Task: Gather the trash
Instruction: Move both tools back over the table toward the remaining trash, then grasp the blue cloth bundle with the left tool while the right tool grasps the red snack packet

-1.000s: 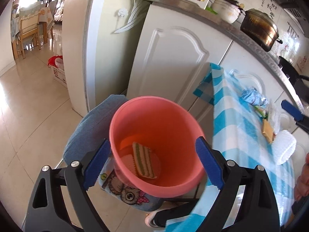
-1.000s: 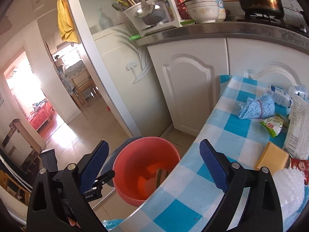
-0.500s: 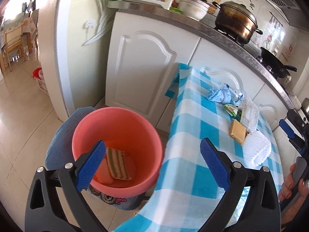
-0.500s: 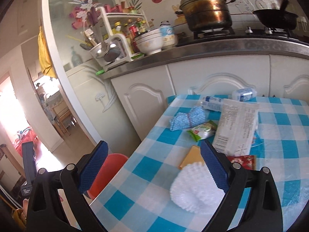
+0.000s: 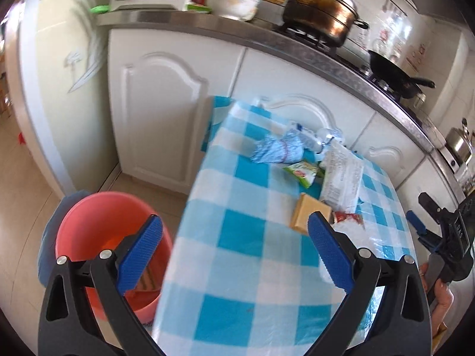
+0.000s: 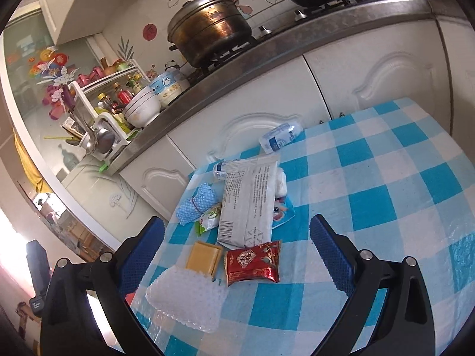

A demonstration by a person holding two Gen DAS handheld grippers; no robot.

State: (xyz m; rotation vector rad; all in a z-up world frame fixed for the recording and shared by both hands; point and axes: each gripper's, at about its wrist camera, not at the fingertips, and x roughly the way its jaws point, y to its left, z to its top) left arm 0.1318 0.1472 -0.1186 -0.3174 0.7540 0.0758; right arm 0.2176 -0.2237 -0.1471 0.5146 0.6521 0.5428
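My left gripper (image 5: 234,237) is open and empty, over the near left edge of the blue-checked table (image 5: 237,267). Below it to the left stands the pink bucket (image 5: 89,225), with a striped piece (image 5: 147,279) lying inside. My right gripper (image 6: 237,237) is also open and empty, hovering over the trash pile. That pile holds a red packet (image 6: 252,262), a yellow box (image 6: 203,258), a white foam net (image 6: 187,296), a long white packet (image 6: 249,201), a green packet (image 6: 209,221) and a blue-white bundle (image 6: 197,203).
Two plastic bottles (image 6: 280,138) lie at the table's far edge against the white cabinets (image 5: 160,112). The counter above carries a large pot (image 6: 210,35), bowls (image 6: 139,109) and a utensil rack. The bucket rests on a blue-grey stool (image 5: 49,237). A hand (image 5: 439,290) grips the right tool.
The left gripper swung from above the bucket up and right toward the table. The right gripper moved from the table's bucket end to above the trash pile and rolled.
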